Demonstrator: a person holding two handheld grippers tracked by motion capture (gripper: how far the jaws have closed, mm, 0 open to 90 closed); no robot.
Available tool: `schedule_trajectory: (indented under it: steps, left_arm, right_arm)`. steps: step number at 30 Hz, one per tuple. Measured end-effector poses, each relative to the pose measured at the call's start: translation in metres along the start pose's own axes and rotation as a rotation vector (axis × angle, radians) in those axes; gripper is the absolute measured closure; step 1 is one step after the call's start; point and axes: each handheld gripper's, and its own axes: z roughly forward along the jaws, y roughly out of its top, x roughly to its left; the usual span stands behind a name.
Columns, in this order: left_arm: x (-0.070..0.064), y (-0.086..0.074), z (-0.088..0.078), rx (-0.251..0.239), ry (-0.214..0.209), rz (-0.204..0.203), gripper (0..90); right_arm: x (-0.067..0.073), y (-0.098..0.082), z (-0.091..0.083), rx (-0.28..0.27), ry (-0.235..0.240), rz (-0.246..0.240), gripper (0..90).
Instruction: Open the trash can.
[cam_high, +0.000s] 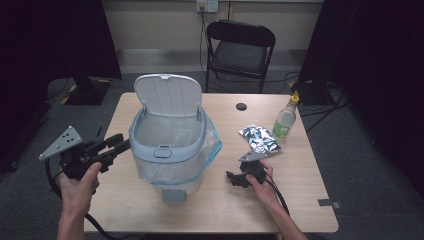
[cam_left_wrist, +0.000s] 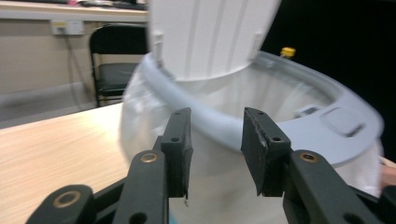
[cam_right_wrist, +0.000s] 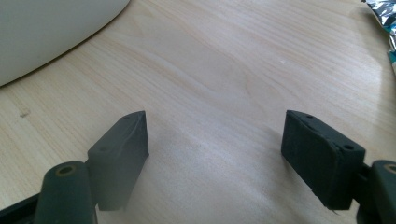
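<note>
A grey pedal bin (cam_high: 169, 145) with its lid up and a plastic liner stands at the centre of the counter (cam_high: 220, 210). The left gripper (cam_high: 120, 143), at the bin's 9 o'clock, holds its jaws narrowly apart with nothing between them, just short of the rim. The right gripper (cam_high: 231, 176), at the bin's 3 o'clock, rests with jaws wide apart over bare wood, a foil packet (cam_high: 259, 139) at its 1 o'clock.

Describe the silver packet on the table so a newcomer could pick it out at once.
Start at the big grey bin with its lid up, mid-table. Look right, past the right gripper, toward the green bottle. The foil packet lies flat just left of that bottle: crinkled, shiny silver, the one reflective thing there.
</note>
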Motion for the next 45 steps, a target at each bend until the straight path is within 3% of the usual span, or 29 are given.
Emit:
schedule_trajectory:
  steps: [9,18,21,24,27,29,34,37,42,45]
  left_arm:
    - [0.027,-0.026,0.014,0.087,0.072,-0.048,60.2]
    - [0.05,-0.069,0.037,0.211,0.15,-0.114,34.0]
    - [0.053,-0.086,0.046,0.26,0.164,-0.128,26.5]
    - [0.052,-0.108,0.057,0.336,0.161,-0.138,25.6]
    - [0.052,-0.128,0.063,0.375,0.158,-0.147,24.9]
    - [0.052,-0.139,0.067,0.416,0.167,-0.134,24.7]
    - [0.051,-0.156,0.072,0.461,0.176,-0.122,23.6]
    - [0.051,-0.165,0.073,0.439,0.187,-0.105,22.1]
    - [0.05,-0.166,0.074,0.437,0.213,-0.077,23.7]
    - [0.044,-0.168,0.077,0.455,0.232,-0.009,21.4]
  right_arm:
    - [0.0,0.0,0.0,0.0,0.0,0.0,22.4]
    - [0.0,0.0,0.0,0.0,0.0,0.0,22.3]
    - [0.0,0.0,0.0,0.0,0.0,-0.001,22.3]
    - [0.0,0.0,0.0,0.0,0.0,0.0,22.3]
    - [0.0,0.0,0.0,0.0,0.0,-0.001,22.3]
    - [0.0,0.0,0.0,0.0,0.0,-0.001,22.3]
    - [0.0,0.0,0.0,0.0,0.0,-0.001,22.3]
    - [0.0,0.0,0.0,0.0,0.0,-0.001,22.4]
    - [0.0,0.0,0.0,0.0,0.0,-0.001,22.3]
    - [0.0,0.0,0.0,0.0,0.0,-0.001,22.4]
